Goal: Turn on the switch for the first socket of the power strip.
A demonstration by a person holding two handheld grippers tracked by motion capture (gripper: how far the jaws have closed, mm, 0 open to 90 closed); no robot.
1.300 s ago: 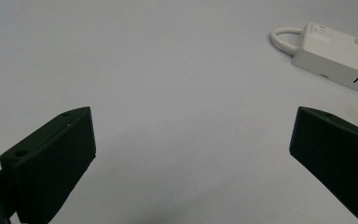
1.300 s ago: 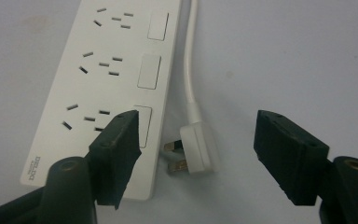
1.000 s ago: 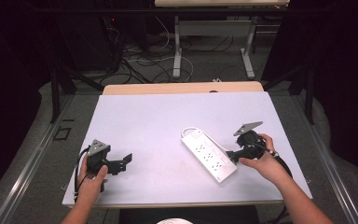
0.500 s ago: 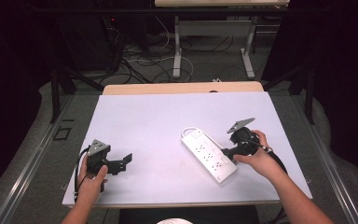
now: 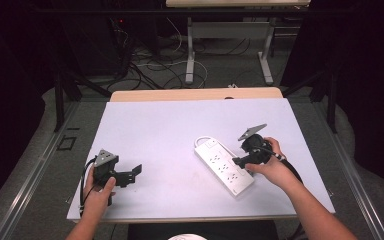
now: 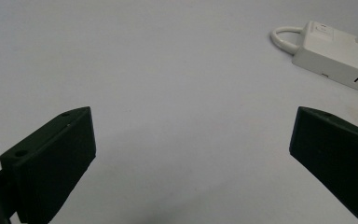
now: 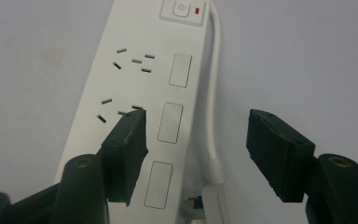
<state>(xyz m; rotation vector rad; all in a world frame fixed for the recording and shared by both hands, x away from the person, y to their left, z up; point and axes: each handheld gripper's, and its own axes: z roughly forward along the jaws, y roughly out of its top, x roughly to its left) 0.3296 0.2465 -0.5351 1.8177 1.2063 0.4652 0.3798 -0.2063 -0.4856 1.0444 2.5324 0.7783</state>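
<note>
Now right tongs (image 7: 193, 154) half open, over power strip (image 7: 140, 93), empty.

The power strip (image 7: 140, 93) looks like smooth white plastic with a faint sheen, its cable (image 7: 213, 93) smooth too (rubbery, perhaps); the bench (image 5: 170, 130) top is matt pale grey, and each tool (image 7: 196, 140) (image 6: 191, 154) has dull, slightly scuffed black pads

Power strip (image 5: 225, 167) was white, with a white cable (image 7: 213, 107), grey outlined socket covers, dark slot marks and a small red light (image 7: 196, 10) by its switch. Both grippers, left (image 5: 135, 172) and right (image 5: 237, 161), were black, each topped by a grey plate. Table surface (image 5: 165, 130) was pale lavender-white with a tan wooden far edge.
</note>
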